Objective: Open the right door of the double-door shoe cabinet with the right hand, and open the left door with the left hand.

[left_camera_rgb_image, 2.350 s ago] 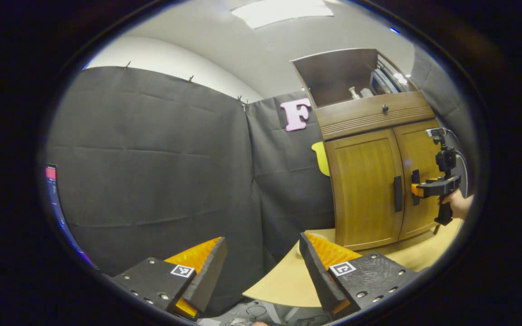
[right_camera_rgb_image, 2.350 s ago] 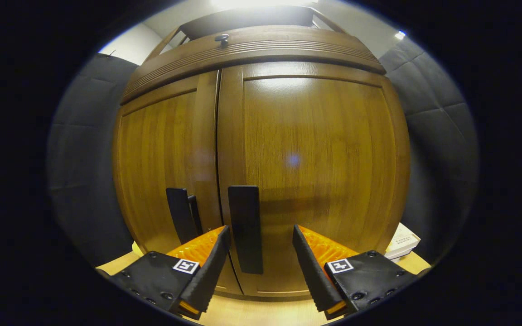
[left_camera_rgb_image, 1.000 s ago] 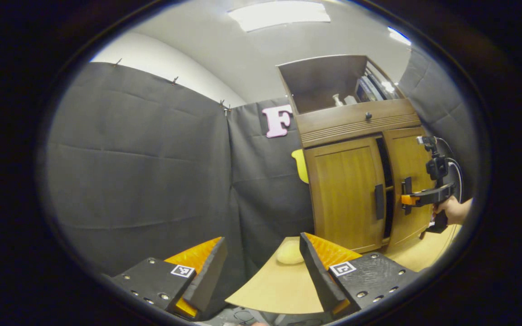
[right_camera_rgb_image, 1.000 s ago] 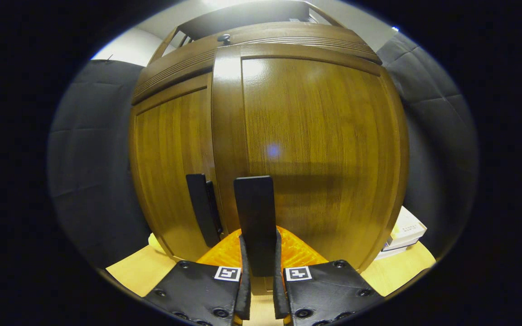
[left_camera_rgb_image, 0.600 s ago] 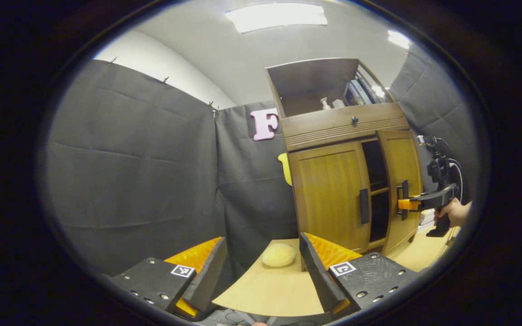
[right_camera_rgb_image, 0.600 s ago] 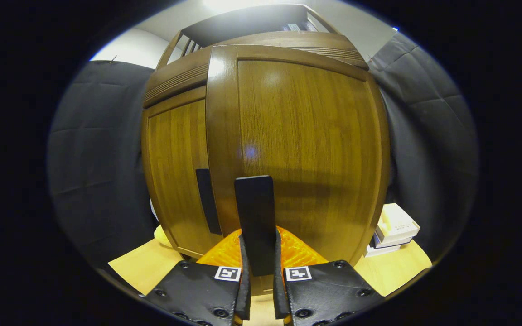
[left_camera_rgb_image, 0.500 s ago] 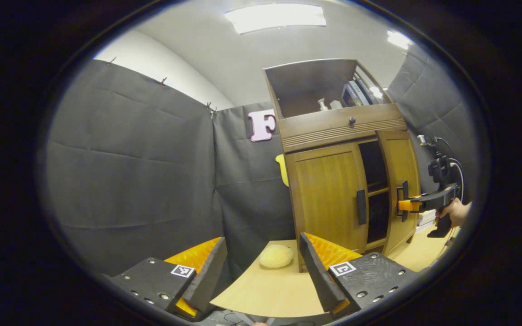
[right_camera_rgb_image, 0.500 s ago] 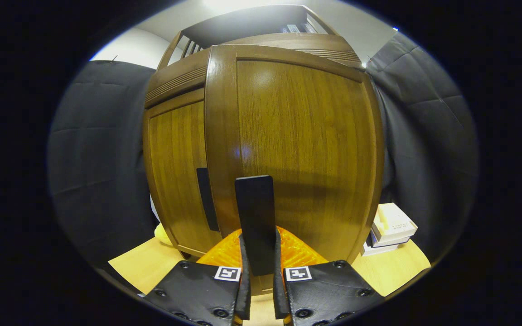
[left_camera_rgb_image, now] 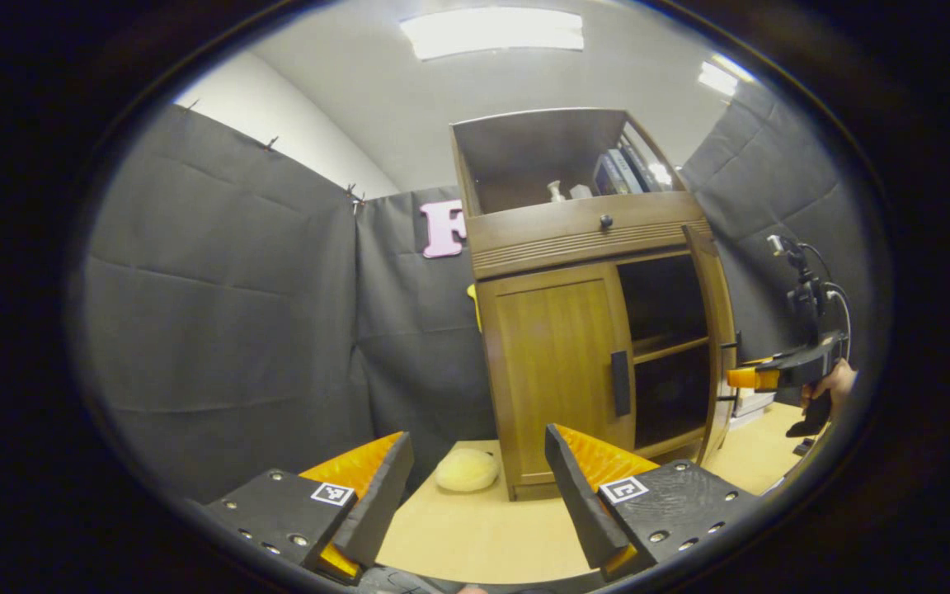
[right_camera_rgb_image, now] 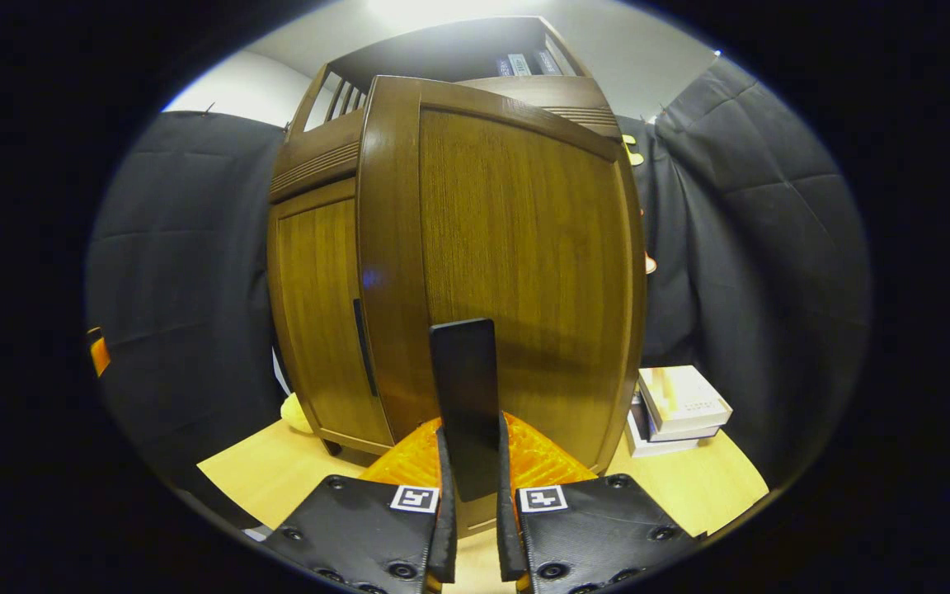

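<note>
The shoe cabinet stands at the far right of a pale wooden table, with bare tabletop between it and the left gripper, whose fingers are spread wide on nothing. The right door is swung out, its free edge toward the camera in the left gripper view, leaving dark shelves exposed; the left door is flat shut, its black handle untouched. The right gripper is pinched on the right door's black handle, both fingers pressing its sides. Compared with half a second ago the right door stands much wider, and the left gripper's view now faces the cabinet more squarely. A yellow round object lies on the table just left of the cabinet base, stacked white boxes sit at its right, and black cloth walls the booth.
</note>
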Tool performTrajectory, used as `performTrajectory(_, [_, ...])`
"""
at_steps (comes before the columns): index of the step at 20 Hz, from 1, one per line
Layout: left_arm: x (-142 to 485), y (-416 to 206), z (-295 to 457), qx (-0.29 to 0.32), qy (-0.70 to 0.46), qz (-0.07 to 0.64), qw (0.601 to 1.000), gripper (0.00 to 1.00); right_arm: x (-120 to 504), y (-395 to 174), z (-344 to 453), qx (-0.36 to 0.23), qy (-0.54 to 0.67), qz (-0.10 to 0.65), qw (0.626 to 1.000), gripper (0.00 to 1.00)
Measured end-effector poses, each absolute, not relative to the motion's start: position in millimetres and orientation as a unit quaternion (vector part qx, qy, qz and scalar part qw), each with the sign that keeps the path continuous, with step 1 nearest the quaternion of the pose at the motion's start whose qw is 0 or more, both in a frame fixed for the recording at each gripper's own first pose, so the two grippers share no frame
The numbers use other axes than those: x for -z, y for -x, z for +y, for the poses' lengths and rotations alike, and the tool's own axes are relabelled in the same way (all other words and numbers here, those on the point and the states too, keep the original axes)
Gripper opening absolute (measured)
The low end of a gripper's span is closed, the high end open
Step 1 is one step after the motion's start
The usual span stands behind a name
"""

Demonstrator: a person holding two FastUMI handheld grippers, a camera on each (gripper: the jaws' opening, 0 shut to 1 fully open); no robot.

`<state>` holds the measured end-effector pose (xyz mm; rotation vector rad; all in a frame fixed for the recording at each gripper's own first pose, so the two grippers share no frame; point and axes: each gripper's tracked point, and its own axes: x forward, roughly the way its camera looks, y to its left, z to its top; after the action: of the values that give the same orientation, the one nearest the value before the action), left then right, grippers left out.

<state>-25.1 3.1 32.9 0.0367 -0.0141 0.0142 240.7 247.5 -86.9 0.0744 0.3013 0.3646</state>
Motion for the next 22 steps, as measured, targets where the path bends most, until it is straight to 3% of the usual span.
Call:
performTrajectory(20, [-45.7,8.1,-4.6,0.083,-0.015,-0.006,0.996,0.94,66.9,-242.3,230.8,-0.119,-0.018,0.159,0.980,0.21])
performTrajectory(21, [-45.4,8.1,-5.2,0.085,-0.016,-0.006,0.996,0.94,66.1,-241.9,230.1,-0.116,-0.018,0.160,0.980,0.17])
performTrajectory(22, [-45.1,7.8,-5.3,0.087,-0.016,-0.006,0.996,0.94,65.6,-242.8,230.5,-0.113,-0.017,0.160,0.981,0.20])
